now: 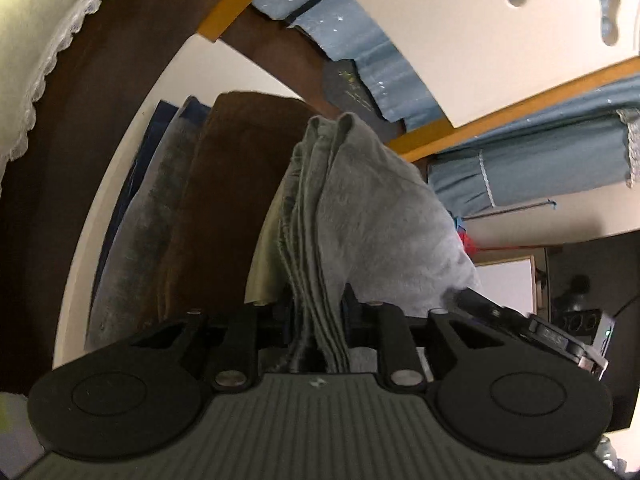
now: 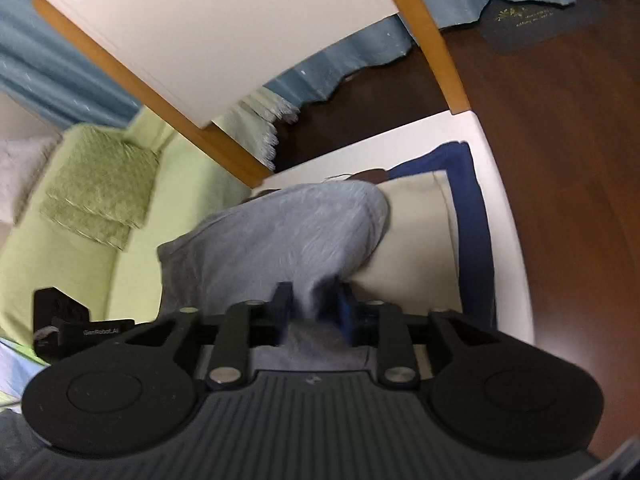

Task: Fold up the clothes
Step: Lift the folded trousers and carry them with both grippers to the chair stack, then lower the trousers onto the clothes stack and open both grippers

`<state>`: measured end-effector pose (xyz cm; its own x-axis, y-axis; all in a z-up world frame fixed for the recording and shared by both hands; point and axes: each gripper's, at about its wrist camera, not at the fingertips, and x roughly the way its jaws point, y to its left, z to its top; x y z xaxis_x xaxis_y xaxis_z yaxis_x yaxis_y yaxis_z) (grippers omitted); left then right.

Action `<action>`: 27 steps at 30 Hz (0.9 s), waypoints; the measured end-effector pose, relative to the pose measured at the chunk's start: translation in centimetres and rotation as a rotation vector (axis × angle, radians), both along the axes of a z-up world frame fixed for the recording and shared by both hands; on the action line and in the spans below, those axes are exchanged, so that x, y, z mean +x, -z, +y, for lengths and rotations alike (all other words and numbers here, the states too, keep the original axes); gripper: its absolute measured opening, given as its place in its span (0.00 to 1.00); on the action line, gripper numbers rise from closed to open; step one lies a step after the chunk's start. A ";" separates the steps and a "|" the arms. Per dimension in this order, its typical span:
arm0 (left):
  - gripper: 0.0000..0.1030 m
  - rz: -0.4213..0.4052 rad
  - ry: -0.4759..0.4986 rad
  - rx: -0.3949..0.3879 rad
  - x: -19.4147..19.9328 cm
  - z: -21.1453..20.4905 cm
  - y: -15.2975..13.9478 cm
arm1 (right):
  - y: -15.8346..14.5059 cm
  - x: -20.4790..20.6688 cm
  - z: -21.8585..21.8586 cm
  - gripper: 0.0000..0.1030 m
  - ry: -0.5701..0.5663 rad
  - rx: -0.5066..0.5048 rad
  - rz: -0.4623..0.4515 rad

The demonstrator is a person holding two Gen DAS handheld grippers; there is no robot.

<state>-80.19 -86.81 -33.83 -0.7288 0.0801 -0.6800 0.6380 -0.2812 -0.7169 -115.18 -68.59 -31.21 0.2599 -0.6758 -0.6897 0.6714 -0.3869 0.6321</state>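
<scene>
A folded grey cloth (image 1: 360, 208) is held between both grippers above a white table (image 1: 132, 148). My left gripper (image 1: 318, 312) is shut on its layered edge, several folds showing between the fingers. My right gripper (image 2: 314, 308) is shut on the same grey cloth (image 2: 280, 236), which bulges out in front of it. Under and beside the cloth lies a stack of folded clothes: a brown one (image 1: 240, 184), a grey-blue one (image 1: 152, 216), a navy one (image 2: 472, 208) and a beige one (image 2: 416, 236).
The white table (image 2: 508, 240) has a rounded edge over dark wood floor (image 2: 560, 120). A white chair with wooden trim (image 2: 224, 40) stands behind it, blue curtains beyond. A green sofa (image 2: 80, 208) lies to the left. The other gripper's body (image 1: 560, 336) shows at right.
</scene>
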 end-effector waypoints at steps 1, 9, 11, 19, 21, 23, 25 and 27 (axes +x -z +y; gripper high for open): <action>0.39 0.002 0.005 -0.002 0.4 0.0 -0.3 | 0.0 0.1 0.7 0.41 0.005 -0.018 -0.013; 0.49 0.002 0.056 0.006 2.3 0.8 -0.8 | 2.5 0.7 4.0 0.49 0.012 -0.024 -0.042; 0.52 0.019 0.047 0.003 3.0 1.4 -0.8 | 2.8 1.0 4.4 0.56 0.014 -0.047 -0.046; 0.27 -0.002 0.060 0.001 2.3 0.6 -0.7 | 2.7 1.8 4.1 0.07 -0.013 -0.054 -0.054; 0.24 -0.001 0.057 0.019 2.3 0.2 -1.0 | 1.5 1.6 4.8 0.07 0.004 -0.047 -0.083; 0.25 -0.017 0.059 0.044 2.4 0.0 -1.1 | 0.3 1.6 5.2 0.06 0.012 -0.042 -0.089; 0.25 -0.060 0.078 0.055 2.1 0.1 -0.8 | -0.1 1.6 5.5 0.06 0.021 -0.014 -0.103; 0.33 -0.096 0.076 0.074 2.1 0.2 -0.3 | 0.4 1.7 5.6 0.06 0.028 0.024 -0.117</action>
